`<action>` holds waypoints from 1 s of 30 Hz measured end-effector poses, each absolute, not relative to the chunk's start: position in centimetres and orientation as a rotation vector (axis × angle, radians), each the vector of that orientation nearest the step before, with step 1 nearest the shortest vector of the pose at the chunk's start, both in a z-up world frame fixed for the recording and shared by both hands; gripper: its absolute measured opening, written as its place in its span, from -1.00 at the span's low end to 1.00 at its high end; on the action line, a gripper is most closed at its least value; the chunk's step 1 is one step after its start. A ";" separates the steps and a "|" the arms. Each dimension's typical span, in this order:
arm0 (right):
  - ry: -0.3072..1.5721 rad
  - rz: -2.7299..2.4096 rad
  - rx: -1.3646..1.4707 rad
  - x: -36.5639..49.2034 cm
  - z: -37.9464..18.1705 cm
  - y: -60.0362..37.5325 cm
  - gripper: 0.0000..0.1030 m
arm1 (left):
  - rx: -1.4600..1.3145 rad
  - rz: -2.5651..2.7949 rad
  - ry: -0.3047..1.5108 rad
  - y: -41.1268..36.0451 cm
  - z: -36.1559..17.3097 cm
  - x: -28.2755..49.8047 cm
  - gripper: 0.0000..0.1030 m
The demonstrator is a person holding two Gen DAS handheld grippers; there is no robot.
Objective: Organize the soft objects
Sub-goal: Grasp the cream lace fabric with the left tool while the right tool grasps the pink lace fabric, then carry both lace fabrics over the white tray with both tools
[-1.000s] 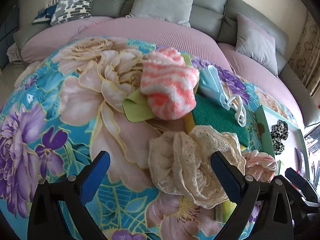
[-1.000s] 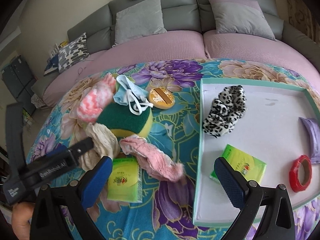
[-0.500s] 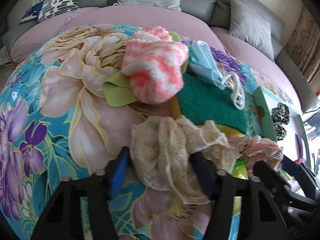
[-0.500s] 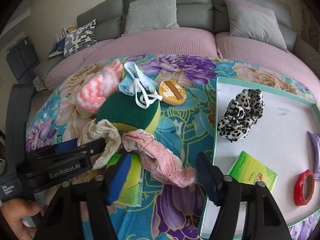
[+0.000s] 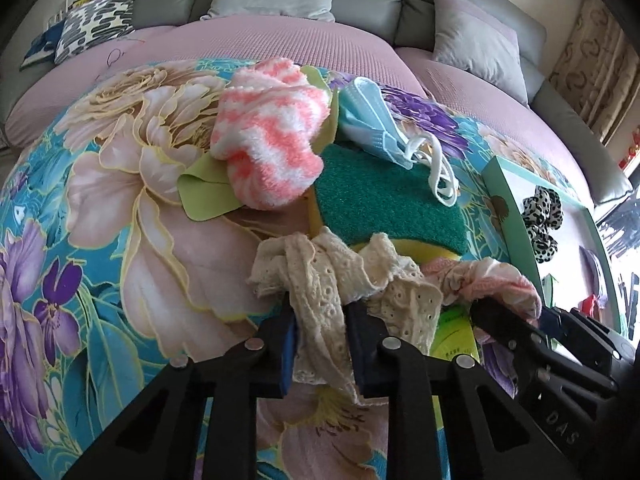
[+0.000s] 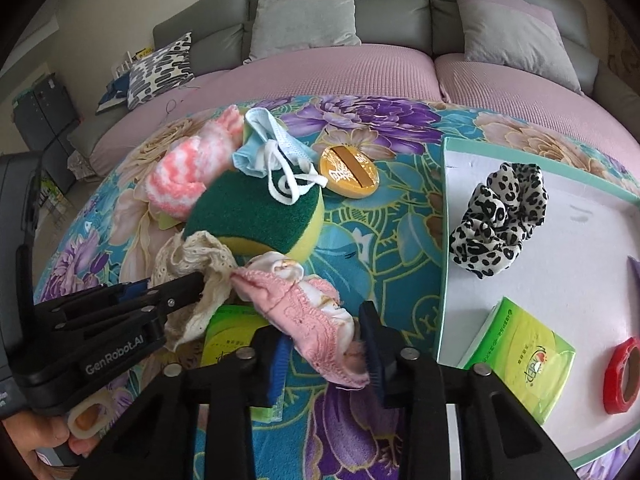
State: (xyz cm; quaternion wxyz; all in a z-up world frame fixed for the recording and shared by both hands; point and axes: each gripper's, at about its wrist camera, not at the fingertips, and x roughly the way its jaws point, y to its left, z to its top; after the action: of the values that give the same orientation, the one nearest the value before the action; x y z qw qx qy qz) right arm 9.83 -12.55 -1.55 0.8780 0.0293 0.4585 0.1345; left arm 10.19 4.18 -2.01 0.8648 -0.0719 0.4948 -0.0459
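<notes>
Floral cloth (image 6: 360, 240), "GenRobot.AI" on left gripper (image 6: 192, 280), illegible green packet (image 6: 524, 360)

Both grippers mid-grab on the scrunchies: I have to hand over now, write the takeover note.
Left gripper: jaws closing on the cream lace scrunchie, fabric between the pads.
Right gripper: jaws closing on the pink lace scrunchie.
Done: leopard scrunchie lies in the white tray, beside a green tissue pack and red tape roll.
Left: lift both scrunchies into the tray; the pink-white fuzzy sock, blue face mask and green sponge remain piled on the floral cloth.
</notes>
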 end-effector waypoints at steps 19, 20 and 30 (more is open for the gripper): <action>0.808 0.316 0.147 7.7 3.1 -15.4 -0.65 | -0.067 -0.101 0.828 3.9 5.2 6.9 -0.64; 0.797 0.315 0.152 7.5 3.5 -15.6 -0.65 | -0.065 -0.102 0.811 3.9 5.7 6.7 -0.64; 0.744 0.256 0.202 7.2 4.9 -18.9 -0.65 | -0.029 -0.133 0.793 1.4 6.4 6.9 -0.64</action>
State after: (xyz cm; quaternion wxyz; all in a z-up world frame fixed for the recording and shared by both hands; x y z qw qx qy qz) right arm 7.22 -18.89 4.85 0.9187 0.0984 0.3617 0.1244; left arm 6.91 1.38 6.43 0.9201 -0.0142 0.3861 -0.0649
